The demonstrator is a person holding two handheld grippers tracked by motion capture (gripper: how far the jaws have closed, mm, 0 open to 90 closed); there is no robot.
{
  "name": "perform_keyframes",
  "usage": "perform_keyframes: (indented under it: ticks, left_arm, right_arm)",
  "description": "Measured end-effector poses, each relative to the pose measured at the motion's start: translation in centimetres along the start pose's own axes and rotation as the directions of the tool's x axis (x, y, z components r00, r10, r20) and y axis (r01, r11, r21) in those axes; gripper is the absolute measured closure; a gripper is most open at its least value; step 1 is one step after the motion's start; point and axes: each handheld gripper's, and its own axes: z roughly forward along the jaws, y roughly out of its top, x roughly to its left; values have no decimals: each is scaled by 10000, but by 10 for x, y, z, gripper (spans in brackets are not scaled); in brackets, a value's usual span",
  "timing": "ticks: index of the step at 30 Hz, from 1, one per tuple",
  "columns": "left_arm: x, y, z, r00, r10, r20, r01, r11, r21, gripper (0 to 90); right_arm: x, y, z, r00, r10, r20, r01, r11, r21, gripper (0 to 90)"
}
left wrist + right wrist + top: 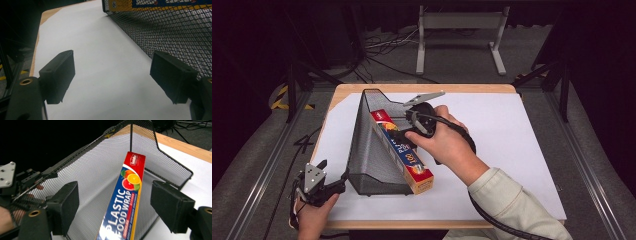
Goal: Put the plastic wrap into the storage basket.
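plastic food wrap box (127, 195), long, red and blue, leans inside the black wire-mesh basket (369, 150), my right gripper (115, 205) spread around it and my left gripper (112, 77) spread beside the mesh, so a careless pinch could tip the unsteadied basket.
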Motion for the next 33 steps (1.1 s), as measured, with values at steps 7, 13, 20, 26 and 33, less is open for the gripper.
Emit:
perform_keyframes:
  ticks: [7,13,20,26,33]
  left_arm:
    - [1,0,-1,10000,-30,-38,30,10000,-1,207]
    - [0,0,-1,10000,-48,-41,48,10000,4,207]
    - [-1,0,0,10000,-30,-60,31,10000,59,207]
    - [-1,0,0,10000,-31,-90,32,10000,77,207]
    - [-1,0,-1,9998,-67,-164,68,10000,62,207]
  right_arm:
    - [-14,-17,-30,9998,-190,-46,189,9996,-202,224]
    - [-36,-36,-58,9999,-126,112,132,9982,-591,217]
    - [-62,-60,-83,9992,0,406,42,9946,-1034,216]
    - [-89,-82,-102,9977,-181,660,265,9914,-1285,203]
    - [-121,-112,-117,9934,-243,1120,382,9916,-1236,185]
